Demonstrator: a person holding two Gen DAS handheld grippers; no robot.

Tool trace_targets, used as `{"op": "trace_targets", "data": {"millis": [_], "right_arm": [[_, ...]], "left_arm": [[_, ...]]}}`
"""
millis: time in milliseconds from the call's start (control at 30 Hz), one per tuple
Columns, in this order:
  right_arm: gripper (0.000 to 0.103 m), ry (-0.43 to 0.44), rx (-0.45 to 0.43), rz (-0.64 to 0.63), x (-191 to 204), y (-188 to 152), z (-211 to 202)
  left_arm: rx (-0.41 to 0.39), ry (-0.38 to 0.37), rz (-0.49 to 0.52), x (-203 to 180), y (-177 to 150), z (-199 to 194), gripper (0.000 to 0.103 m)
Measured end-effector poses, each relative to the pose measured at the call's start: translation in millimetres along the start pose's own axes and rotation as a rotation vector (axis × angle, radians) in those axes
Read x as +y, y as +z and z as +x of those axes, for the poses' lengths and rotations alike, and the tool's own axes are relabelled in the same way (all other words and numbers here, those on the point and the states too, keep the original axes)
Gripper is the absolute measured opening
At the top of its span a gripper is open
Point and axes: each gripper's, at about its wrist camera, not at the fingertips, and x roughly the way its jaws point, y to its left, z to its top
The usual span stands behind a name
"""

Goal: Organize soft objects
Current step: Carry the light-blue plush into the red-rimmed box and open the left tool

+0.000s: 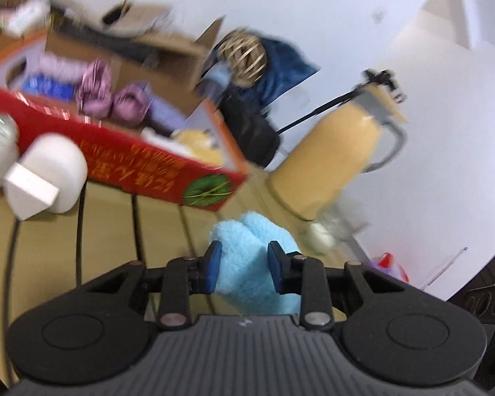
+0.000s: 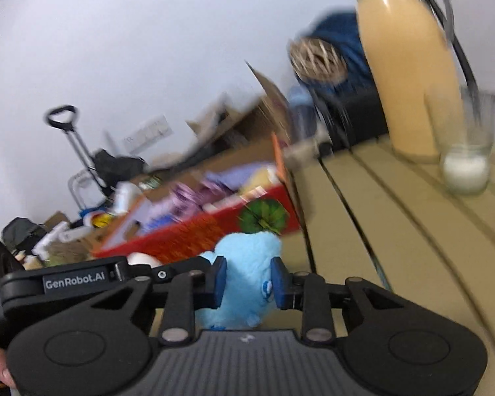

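A light blue plush toy sits between the blue pads of my left gripper, which press into its fur. In the right wrist view the same fluffy toy, with a small eye showing, is squeezed between the pads of my right gripper. Just beyond the toy stands a red cardboard box with its flaps up; it holds purple and yellow soft items. The left tool's black housing shows at the left edge of the right wrist view, with a fingertip of a hand below it.
On the slatted wooden table stand a tall tan bottle and a glass jar with something white inside. White rounded objects lie left of the box. Brown cartons and a wicker ball stand behind.
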Motion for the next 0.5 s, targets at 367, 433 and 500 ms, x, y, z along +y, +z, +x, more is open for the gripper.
{"op": "trace_targets", "data": {"millis": [367,433,500], "right_arm": [[0.028,0.088,-0.095,-0.101,61,-35,-128],[0.028,0.099,-0.096,-0.099,64,-36,-134],[0.028,0.111,-0.095,-0.103,68,-35,-136]], "left_arm": [[-0.138,-0.011,0.02,-45,-51,-117,0.03],[-0.148,-0.008,0.021,-45,-51,-122,0.03],[-0.16,-0.002,0.02,-44,-48,-125,0.03]]}}
